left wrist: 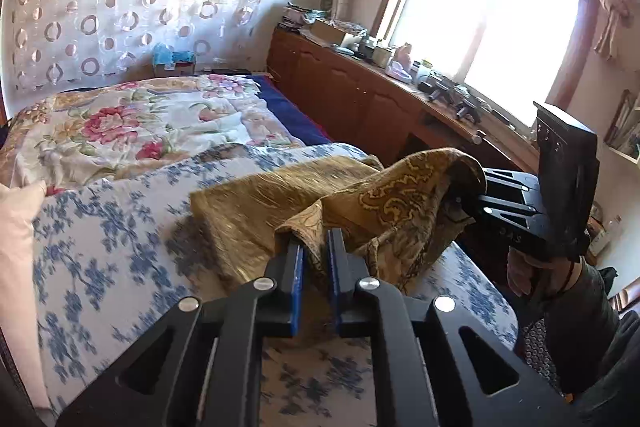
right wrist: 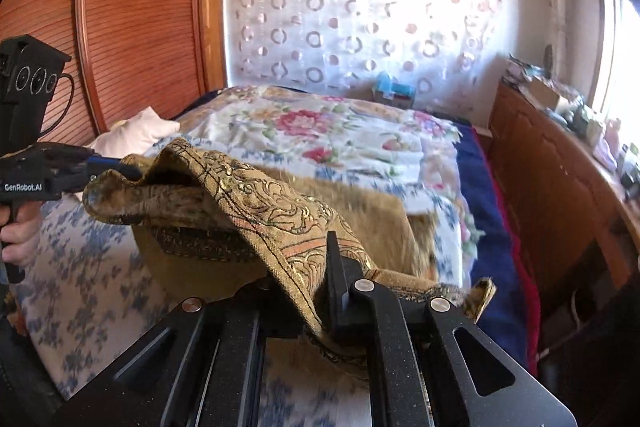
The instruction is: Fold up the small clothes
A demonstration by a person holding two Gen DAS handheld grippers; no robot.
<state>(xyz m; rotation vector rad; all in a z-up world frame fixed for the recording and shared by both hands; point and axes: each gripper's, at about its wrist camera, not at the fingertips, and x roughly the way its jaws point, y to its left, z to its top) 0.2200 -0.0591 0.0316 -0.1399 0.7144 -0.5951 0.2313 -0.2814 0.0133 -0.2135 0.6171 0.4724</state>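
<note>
Gold-brown brocade cloth with a darker scroll pattern (left wrist: 320, 195) is the landmark, and from the left wrist view its raised near edge runs across the frame, pinched at two spots with the rest trailing away onto the blue-and-white floral bedsheet (left wrist: 100, 227) beyond. The left gripper (left wrist: 316, 259) has its blue-padded jaws drawn almost together on a fold of that near edge, so the fabric sits right between the fingers and rises out of them. Off to the right of the cloth, the right gripper (left wrist: 466, 193) bites the other raised corner, its jaws buried in the fabric (their exact gap is hidden there). From the right wrist view, the same cloth (right wrist: 248, 203) drapes over the right gripper (right wrist: 320, 291), whose one visible dark finger presses against the hem with cloth wedged in the narrow slot, so I judge it clamped on the cloth. At the cloth's far left end the left gripper (right wrist: 116, 167) holds the opposite corner, blue pads closed on it. The held edge forms the long axis, stretched between both tools and sagging a little in the middle; the free body of the cloth lies forward of it on the sheet. My judgement is that the fold depends on carrying this edge forward over that resting part, both hands being equally placed.
</note>
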